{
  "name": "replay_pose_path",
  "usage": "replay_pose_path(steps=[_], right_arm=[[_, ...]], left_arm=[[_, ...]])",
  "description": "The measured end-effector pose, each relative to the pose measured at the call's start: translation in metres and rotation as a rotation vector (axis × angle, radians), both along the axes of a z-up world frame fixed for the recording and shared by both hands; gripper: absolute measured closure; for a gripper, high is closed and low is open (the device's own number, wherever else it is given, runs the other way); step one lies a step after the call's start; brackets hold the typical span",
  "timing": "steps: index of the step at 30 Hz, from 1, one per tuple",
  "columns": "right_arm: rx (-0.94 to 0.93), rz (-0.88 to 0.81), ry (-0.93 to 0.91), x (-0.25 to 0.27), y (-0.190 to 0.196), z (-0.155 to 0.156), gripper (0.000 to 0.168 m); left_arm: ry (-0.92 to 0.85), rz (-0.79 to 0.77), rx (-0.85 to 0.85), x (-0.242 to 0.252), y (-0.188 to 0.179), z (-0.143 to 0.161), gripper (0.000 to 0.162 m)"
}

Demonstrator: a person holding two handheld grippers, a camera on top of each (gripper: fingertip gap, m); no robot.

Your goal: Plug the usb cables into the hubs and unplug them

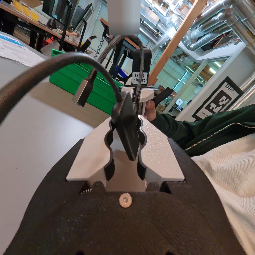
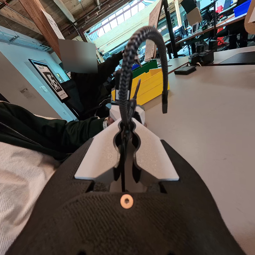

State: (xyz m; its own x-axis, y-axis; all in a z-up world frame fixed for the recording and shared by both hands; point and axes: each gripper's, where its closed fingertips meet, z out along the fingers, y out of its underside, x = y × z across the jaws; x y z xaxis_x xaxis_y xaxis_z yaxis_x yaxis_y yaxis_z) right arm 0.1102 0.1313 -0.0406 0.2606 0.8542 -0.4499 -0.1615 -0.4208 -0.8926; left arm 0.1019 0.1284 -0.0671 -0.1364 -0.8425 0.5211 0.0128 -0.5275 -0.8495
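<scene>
My left gripper [image 1: 125,122] is shut on a black USB hub [image 1: 127,138], held on edge above the table. The hub's own dark cable [image 1: 55,60] arcs left and ends in a free silver plug [image 1: 82,92]. My right gripper [image 2: 126,124] is shut on the plug end of a braided USB cable [image 2: 128,58], right against the hub's edge [image 2: 131,106]. I cannot tell if the plug is seated. The braided cable loops up and over, and its other end [image 2: 164,107] hangs free. Each gripper faces the other: right [image 1: 136,96], left [image 2: 127,111].
The pale table [image 2: 207,124] lies below both grippers. A green bin [image 1: 77,77] and a yellow bin [image 2: 149,85] stand at its far side. Black devices [image 2: 184,70] lie at the far right. A printed sheet [image 1: 13,51] lies at the left. A person's green sleeve [image 1: 193,129] is close.
</scene>
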Motion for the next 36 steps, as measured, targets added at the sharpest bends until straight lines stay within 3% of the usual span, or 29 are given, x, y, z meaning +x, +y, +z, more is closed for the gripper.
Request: replay_pose_path(steps=[5, 9, 14, 16, 23, 30, 36], right_arm=[[-0.032, -0.002, 0.072, 0.002, 0.002, 0.003, 0.162], [-0.061, -0.047, 0.137, 0.01, 0.012, 0.003, 0.16], [-0.072, -0.197, 0.209, 0.035, 0.033, 0.007, 0.121], [-0.046, -0.258, 0.246, 0.045, 0.038, 0.012, 0.113], [0.05, -0.268, 0.128, 0.027, 0.032, 0.003, 0.118], [0.072, -0.248, 0.145, 0.022, 0.024, 0.004, 0.143], [0.295, -0.574, 0.126, 0.067, 0.031, 0.031, 0.143]], left_arm=[[-0.038, -0.015, 0.017, 0.003, -0.005, 0.005, 0.15], [-0.032, 0.038, 0.084, 0.003, -0.001, 0.011, 0.153], [-0.109, 0.124, 0.045, -0.006, 0.015, 0.023, 0.153], [-0.155, 0.198, 0.005, -0.014, 0.03, 0.028, 0.153], [-0.269, 0.268, -0.103, -0.032, 0.049, 0.037, 0.153], [-0.285, 0.281, -0.094, -0.029, 0.046, 0.039, 0.153], [-0.303, 0.372, -0.079, -0.037, 0.057, 0.04, 0.153]])
